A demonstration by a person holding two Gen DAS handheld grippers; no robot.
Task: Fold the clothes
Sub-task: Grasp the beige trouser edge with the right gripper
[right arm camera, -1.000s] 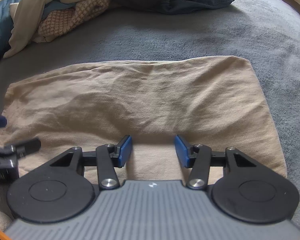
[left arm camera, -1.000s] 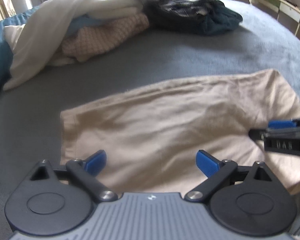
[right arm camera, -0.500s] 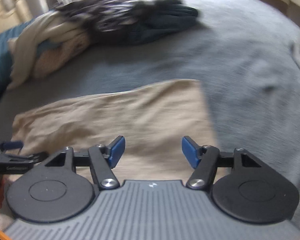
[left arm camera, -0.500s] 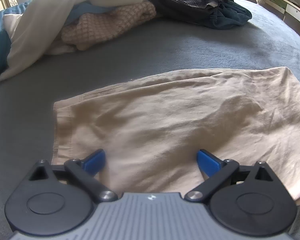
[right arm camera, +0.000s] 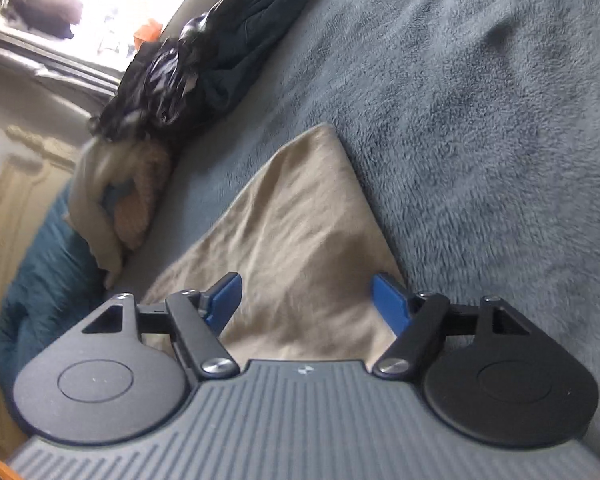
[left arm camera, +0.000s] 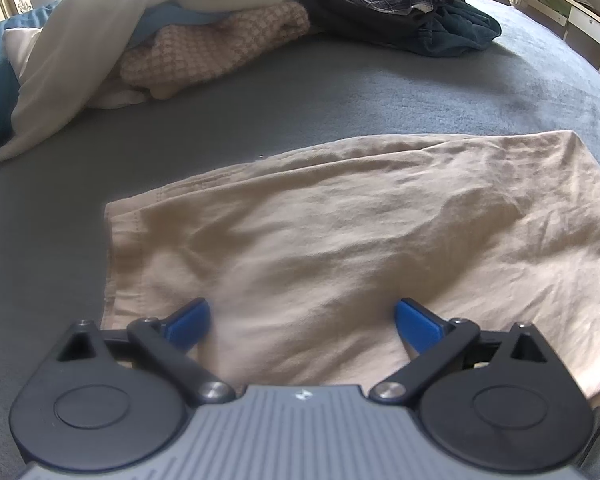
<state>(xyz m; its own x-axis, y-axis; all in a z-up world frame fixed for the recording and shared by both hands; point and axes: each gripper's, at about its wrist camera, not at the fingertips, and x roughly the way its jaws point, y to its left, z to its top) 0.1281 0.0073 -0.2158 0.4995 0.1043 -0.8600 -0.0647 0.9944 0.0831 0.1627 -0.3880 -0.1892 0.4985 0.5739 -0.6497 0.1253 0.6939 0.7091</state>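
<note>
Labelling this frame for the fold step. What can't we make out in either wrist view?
- Beige folded cotton garment: near edge hidden behind the left tool body, left wrist view; right corner cut by the frame.
- Same garment, right wrist view: near end hidden behind the right tool, whose jaws are opening, nothing gripped.
- Heap of unfolded clothes: motion-blurred, right wrist view; items indistinct.

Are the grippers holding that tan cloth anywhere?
No. Left gripper is open and right gripper is opening above the flat tan cloth; neither pinches it.
</note>
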